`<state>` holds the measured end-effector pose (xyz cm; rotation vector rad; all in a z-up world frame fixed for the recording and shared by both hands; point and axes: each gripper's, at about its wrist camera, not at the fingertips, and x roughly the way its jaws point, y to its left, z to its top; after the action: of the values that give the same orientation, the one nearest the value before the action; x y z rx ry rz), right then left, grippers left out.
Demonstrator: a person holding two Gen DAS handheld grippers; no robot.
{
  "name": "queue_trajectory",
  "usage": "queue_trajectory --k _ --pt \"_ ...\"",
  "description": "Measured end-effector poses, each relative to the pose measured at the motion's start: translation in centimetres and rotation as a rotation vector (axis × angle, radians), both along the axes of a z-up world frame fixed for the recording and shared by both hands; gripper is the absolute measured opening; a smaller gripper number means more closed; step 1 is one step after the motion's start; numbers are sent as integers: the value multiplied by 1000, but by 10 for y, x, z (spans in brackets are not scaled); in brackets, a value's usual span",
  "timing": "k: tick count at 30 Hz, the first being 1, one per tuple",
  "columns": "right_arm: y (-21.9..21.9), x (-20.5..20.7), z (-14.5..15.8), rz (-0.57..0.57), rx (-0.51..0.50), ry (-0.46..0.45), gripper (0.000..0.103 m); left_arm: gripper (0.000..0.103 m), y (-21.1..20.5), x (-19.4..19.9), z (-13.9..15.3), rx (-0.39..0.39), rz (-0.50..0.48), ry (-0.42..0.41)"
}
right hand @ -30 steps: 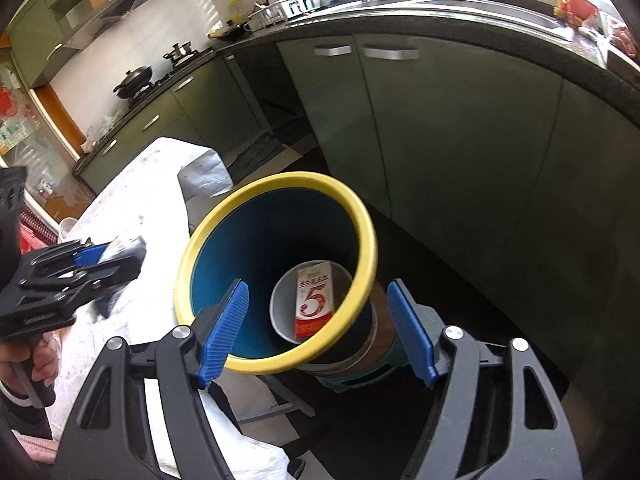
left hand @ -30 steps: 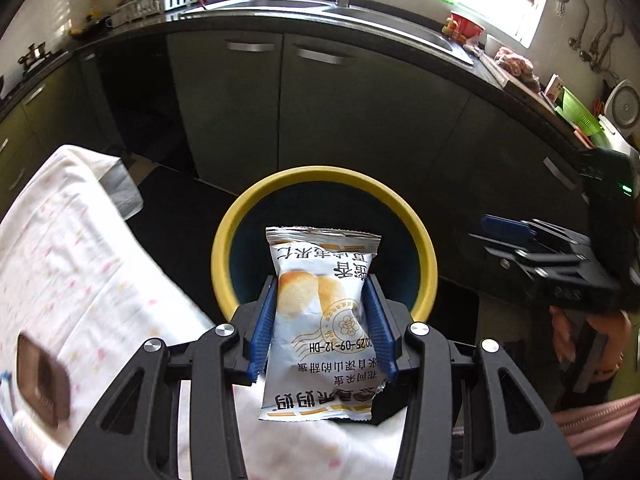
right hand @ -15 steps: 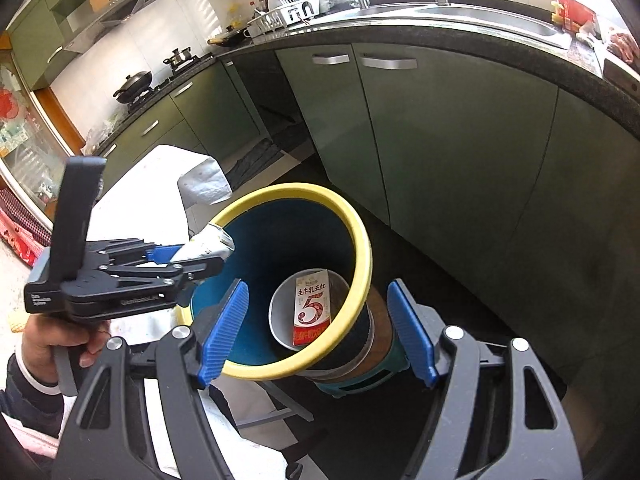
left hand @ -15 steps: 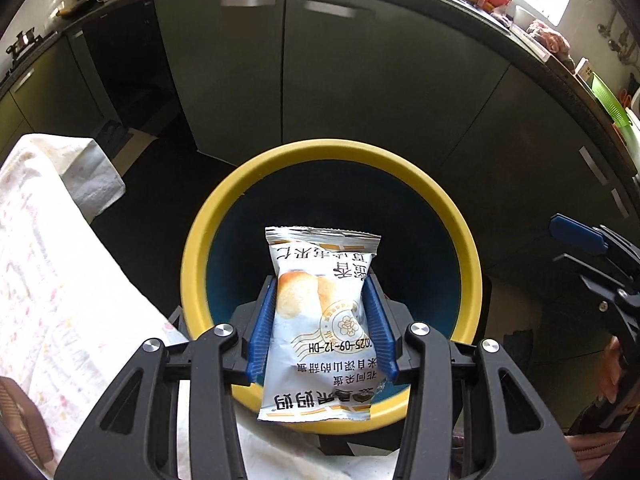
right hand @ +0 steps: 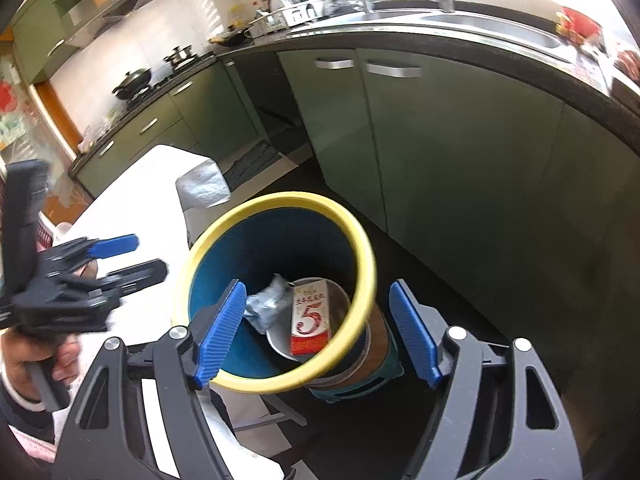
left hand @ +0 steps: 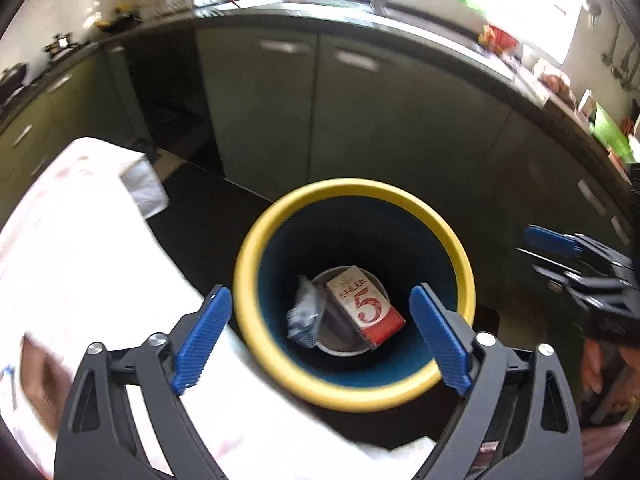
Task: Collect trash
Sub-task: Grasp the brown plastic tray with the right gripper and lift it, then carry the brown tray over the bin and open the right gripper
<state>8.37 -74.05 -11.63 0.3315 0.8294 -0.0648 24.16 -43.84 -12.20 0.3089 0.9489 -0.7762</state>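
**Snack bag dropped in bin; left jaws just sprung wide**

Left gripper [left hand: 320,340]: jaws have just been opening and now stand spread, nothing between them. The snack bag [left hand: 305,314] lies crumpled at the bottom of the yellow-rimmed bin [left hand: 256,240], beside a red carton [left hand: 366,307] marked "5" that rests in a metal bowl [left hand: 344,348]. Right gripper [right hand: 316,336]: fingers spread on either side of the bin's rim, whether they press on it I cannot tell.

Risks, as I judge them:
- The bin looks tilted and perched off the table's edge; if the right hand shifts, it could tip and spill its load.
- The left fingers hang close over the rim; a careless withdrawal might clip it.

Surroundings: table under a white patterned cloth [left hand: 80,240], its near corner beside the bin. Green kitchen cabinets [right hand: 440,140] behind, dark countertop, steel sink [right hand: 500,30], dark floor.
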Motion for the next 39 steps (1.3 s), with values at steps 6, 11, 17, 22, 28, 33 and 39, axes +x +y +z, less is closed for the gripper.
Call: queue_trajectory --k 6,11,17,22,28,33,39 --pt "48 28 1 139 11 -6 72 95 108 -21 32 -84 171 0" --pt "118 55 18 326 -9 -27 72 96 194 -48 45 -101 321 -40" --pt "235 70 46 638 -74 -73 72 96 284 -81 49 -131 457 -75" --pt "314 80 43 774 -208 -82 72 97 338 -103 46 -172 486 -105" --pt "341 120 11 790 -264 1 72 97 377 -119 47 -220 487 -133" --pt "357 144 -9 794 -319 43 72 98 407 -133 53 -261 532 -175" --pt "372 158 -23 812 -377 87 72 98 428 -137 50 -274 572 -171"
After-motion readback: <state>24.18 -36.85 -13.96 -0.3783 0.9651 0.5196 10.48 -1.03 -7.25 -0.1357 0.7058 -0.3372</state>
